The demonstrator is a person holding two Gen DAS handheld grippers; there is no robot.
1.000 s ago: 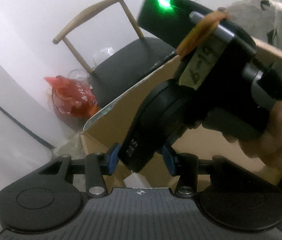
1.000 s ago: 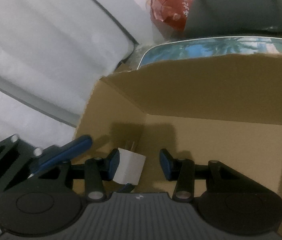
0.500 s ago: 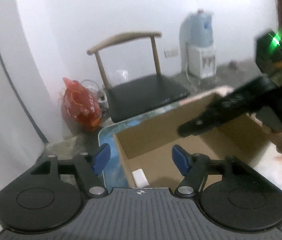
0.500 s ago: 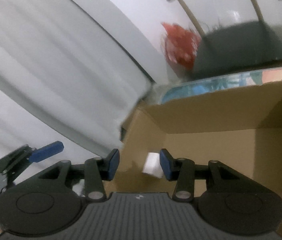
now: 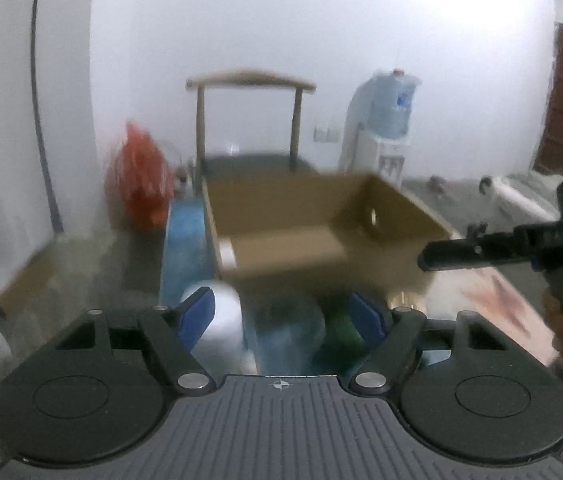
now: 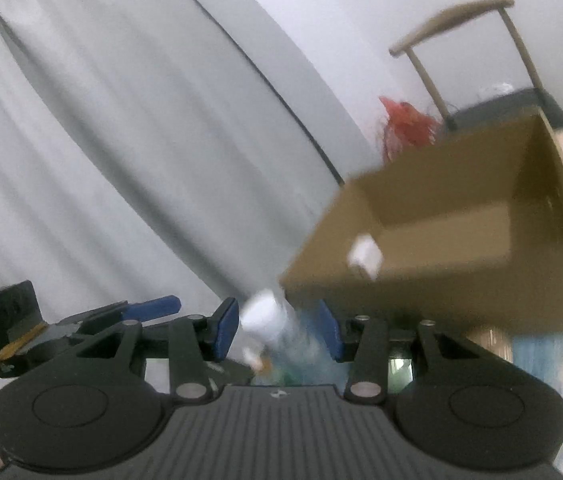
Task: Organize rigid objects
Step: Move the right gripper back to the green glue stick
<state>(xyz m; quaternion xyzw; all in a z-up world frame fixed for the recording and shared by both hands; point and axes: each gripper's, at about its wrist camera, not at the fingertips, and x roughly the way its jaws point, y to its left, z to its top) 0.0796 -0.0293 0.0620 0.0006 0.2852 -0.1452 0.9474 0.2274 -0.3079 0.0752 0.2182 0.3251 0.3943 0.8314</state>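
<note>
Left wrist view: left gripper jaws are opening, empty; right gripper jaws stand apart, empty, near the cardboard box.

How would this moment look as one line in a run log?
left gripper: opening, empty | right gripper: open, empty | cardboard box: small white block inside

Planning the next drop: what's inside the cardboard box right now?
One small white block lies in the cardboard box, near a side wall. The near wall hides part of the floor, so more may be there.
</note>
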